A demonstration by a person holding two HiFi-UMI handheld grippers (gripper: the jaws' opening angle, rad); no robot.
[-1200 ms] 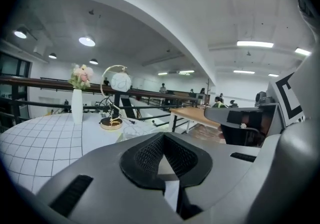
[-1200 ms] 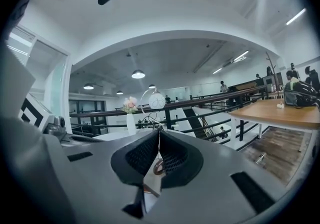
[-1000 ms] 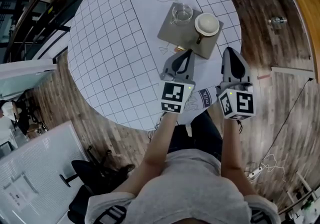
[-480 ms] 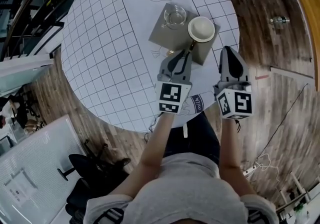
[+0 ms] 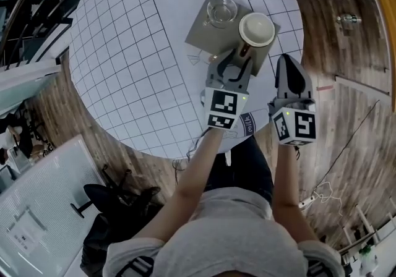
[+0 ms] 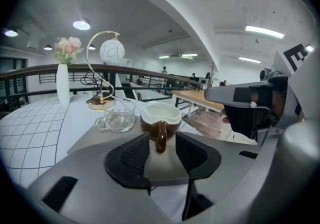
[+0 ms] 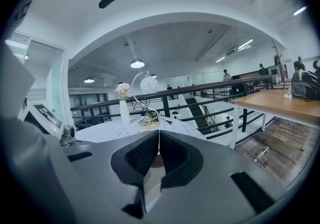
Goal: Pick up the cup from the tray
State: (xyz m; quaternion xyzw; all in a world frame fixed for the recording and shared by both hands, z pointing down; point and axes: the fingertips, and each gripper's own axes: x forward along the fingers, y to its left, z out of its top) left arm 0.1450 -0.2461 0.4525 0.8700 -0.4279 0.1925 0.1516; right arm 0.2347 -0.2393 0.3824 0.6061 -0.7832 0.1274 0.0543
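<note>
**L fingers spread at the cup handle: line up, then squeeze**

Nearest first: the right gripper hangs at the edge of the surface, beside the near corner of the tray. Its fingers are pressed together w/ nothing between them. I judge it idle for this step, and it's best kept clear of the tray.

The left gripper is over the tray's near end, pointing at the cup. Its fingers have just been opening and now stand wide apart. In the left gripper view the handle shows in the gap at the tips, roughly centred. Neither pad presses it, so nothing is gripped yet. Whether the handle is properly inside the gap or just ahead of the tips, I can't tell.

The cup, brown outside and white inside, stands upright on the tray's right side, handle turned toward the person. As I read it, the step in hand is the final approach before the grasp. To do it well:
- Ease fwd along the handle's line until the loop sits well between the pads, not just at the tips.
- Square the fingers so both pads meet it flat.
- Close gently, then lift straight up.

A thin handle may let the cup swing or tip if pinched off-centre.

Just left of the cup, close but apart from it, stands a glass mug, so the left finger shouldn't drift sideways. Further back are a lamp and a vase, well clear.
</note>
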